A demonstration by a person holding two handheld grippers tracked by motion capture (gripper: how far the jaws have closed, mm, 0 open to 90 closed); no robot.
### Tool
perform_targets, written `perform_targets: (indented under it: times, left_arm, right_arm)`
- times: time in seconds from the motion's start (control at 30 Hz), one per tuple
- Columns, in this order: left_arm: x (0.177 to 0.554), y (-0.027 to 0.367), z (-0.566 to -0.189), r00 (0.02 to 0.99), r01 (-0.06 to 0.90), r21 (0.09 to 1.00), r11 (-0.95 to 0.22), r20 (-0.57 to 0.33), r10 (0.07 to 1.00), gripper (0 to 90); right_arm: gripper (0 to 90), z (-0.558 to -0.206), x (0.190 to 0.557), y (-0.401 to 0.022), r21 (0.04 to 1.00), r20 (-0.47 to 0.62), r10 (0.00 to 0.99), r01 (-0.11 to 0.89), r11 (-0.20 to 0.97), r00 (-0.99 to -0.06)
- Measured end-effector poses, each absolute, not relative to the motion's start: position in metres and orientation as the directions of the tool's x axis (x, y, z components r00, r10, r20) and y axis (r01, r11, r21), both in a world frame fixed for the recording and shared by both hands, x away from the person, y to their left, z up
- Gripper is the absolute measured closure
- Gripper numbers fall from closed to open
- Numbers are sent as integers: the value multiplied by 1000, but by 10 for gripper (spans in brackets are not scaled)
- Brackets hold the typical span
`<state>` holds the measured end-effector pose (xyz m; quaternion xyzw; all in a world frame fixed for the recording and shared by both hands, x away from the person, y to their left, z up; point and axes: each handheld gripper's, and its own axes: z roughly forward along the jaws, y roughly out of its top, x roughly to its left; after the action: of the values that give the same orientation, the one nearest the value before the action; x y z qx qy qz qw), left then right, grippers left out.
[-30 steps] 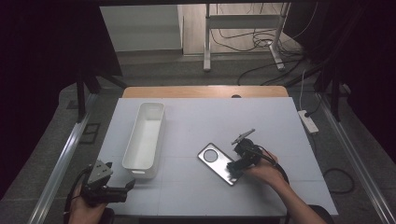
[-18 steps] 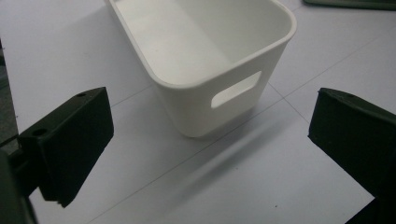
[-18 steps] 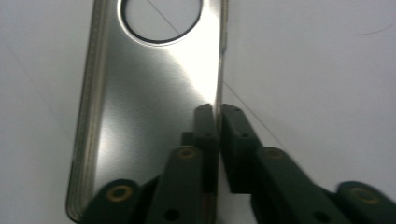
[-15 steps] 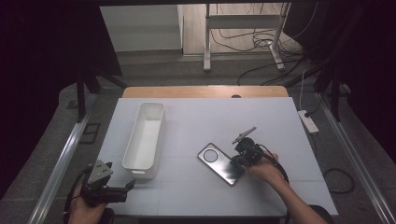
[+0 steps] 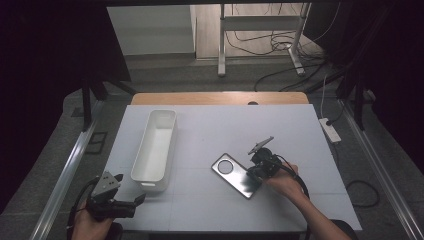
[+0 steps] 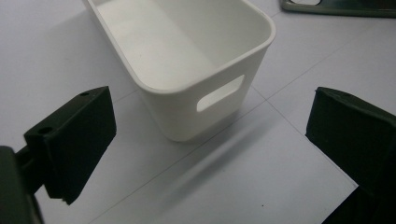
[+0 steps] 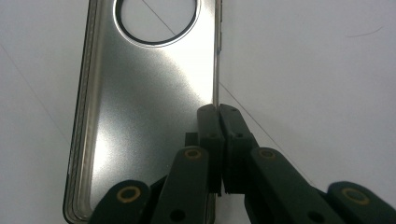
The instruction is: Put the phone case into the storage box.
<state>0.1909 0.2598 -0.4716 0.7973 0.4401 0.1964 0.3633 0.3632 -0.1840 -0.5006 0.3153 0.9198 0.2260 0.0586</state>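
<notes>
1. Pinching the long edge of the phone case (image 7: 140,116) is the step I judge to be in hand: my right tongs (image 7: 218,114) have just been closing and now sit clamped on its side wall, near the end away from the round camera hole.
2. To do it well I would raise that edge slowly and keep the case level, since so thin a wall could slip from the grip.
3. The case lies flat on the table (image 5: 300,130), to the right of the white bin (image 5: 155,147) and apart from it.
4. My left tongs (image 6: 210,154) are wide open with nothing between them, hanging just off the near end of the bin.
5. My right gripper view shows the bite on the wall; the high view gives the gap between case (image 5: 235,175) and bin; my left gripper view shows the bin's handle slot (image 6: 219,93).
</notes>
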Motion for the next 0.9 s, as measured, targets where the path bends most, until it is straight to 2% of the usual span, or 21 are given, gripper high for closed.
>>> perform_targets:
  times: [0.9]
  left_arm:
    - [205,235,-457,624,497,806,-321,-75,778,0]
  right_arm:
    - [885,-470,356,-203,594,23,646,530,605,-763]
